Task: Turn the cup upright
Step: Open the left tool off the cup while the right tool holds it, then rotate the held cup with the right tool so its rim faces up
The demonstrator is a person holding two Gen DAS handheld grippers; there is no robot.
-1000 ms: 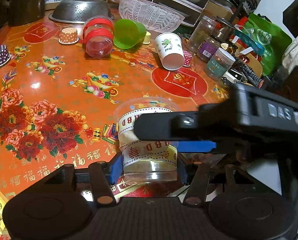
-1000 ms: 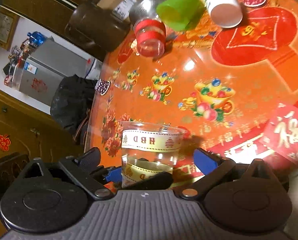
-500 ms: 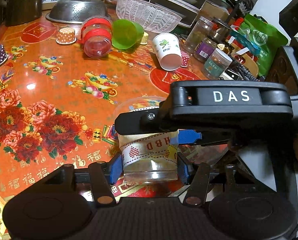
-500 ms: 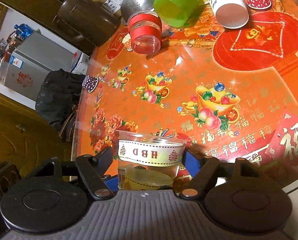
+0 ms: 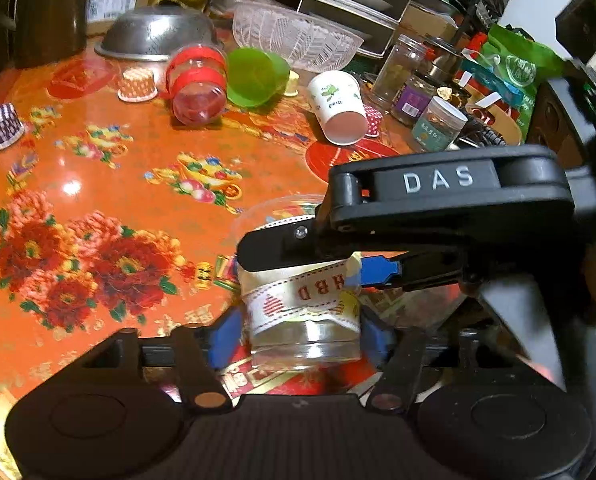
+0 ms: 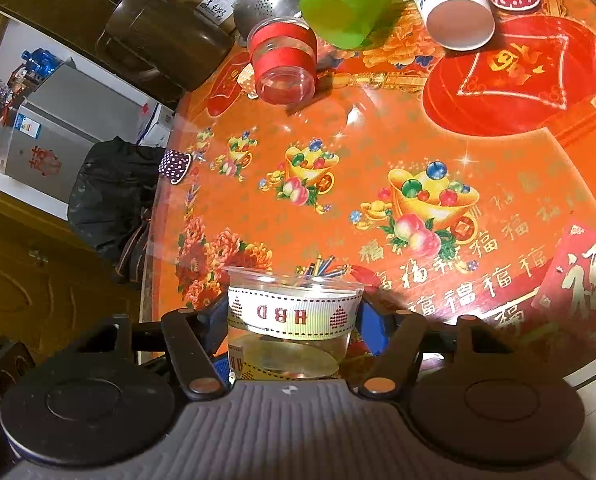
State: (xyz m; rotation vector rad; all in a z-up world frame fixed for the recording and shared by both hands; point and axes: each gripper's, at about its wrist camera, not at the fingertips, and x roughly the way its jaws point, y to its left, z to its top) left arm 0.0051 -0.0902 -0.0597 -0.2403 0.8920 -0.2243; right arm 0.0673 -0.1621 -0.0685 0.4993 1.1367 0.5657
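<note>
A clear plastic cup (image 5: pixel 298 312) with a cream "HBD" ribbon sits between the blue pads of my left gripper (image 5: pixel 300 336), which is shut on its lower part. The cup's mouth points away from the left camera, over the table. My right gripper (image 6: pixel 291 320) is shut on the same cup (image 6: pixel 293 320) near its rim; its black body marked "DAS" (image 5: pixel 442 204) reaches in from the right in the left wrist view. In the right wrist view the cup's rim is at the top.
The orange flowered table (image 5: pixel 97 184) holds, at the back, a red-banded clear cup (image 5: pixel 195 80), a green cup (image 5: pixel 253 76) and a white paper cup (image 5: pixel 340 108), all on their sides. Behind them are a steel colander (image 5: pixel 153 32), a clear bowl (image 5: pixel 293 36) and jars (image 5: pixel 438 124).
My right gripper has closed from open onto the cup near its rim and shifted right in the left wrist view. My left gripper keeps its hold.
</note>
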